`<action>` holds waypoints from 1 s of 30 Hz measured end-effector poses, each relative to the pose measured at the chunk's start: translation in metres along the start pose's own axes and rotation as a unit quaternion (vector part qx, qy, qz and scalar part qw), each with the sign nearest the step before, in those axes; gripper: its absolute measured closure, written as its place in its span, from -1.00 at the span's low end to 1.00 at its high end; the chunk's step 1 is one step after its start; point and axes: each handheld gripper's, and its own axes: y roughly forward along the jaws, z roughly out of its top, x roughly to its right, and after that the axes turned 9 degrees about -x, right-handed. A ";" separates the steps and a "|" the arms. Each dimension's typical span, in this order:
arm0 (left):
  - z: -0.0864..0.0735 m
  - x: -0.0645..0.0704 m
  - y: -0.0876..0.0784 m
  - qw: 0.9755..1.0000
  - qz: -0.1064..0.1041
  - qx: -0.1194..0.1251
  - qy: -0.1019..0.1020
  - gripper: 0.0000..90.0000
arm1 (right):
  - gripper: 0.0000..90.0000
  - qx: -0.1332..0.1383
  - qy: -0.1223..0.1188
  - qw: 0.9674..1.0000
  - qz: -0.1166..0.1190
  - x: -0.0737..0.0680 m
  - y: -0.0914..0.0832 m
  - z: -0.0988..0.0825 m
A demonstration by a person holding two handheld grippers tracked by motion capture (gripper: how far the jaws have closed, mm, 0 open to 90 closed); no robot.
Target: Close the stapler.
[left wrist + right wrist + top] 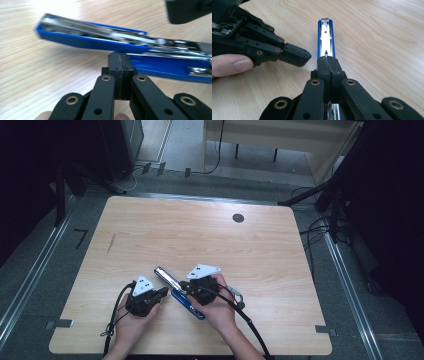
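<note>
A: Right gripper view is showing the right gripper [329,65] with its jaws pressed together, gripping nothing, and poised directly over the blue stapler [325,37], which is lying opened flat with its metal staple channel running away ahead of the tips.

B: Where is the left gripper working?

A: The left gripper [297,56] is coming in from the side, jaws also pressed together and empty, tips just beside the stapler's hinge area.

B: Recommended technique?

A: Judging from the layout, steady the base with one closed tip while nudging the open arm with the other; keep pressure low so the stapler is not skidding across the wooden table [165,225].

B: Hand pose?

A: Both hands are resting low near the table's near edge, grippers angled toward each other.
</note>
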 end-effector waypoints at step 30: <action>0.008 -0.004 0.014 0.999 0.023 -0.023 -0.029 1.00 | 1.00 -0.029 -0.006 1.000 -0.005 0.002 0.042 0.020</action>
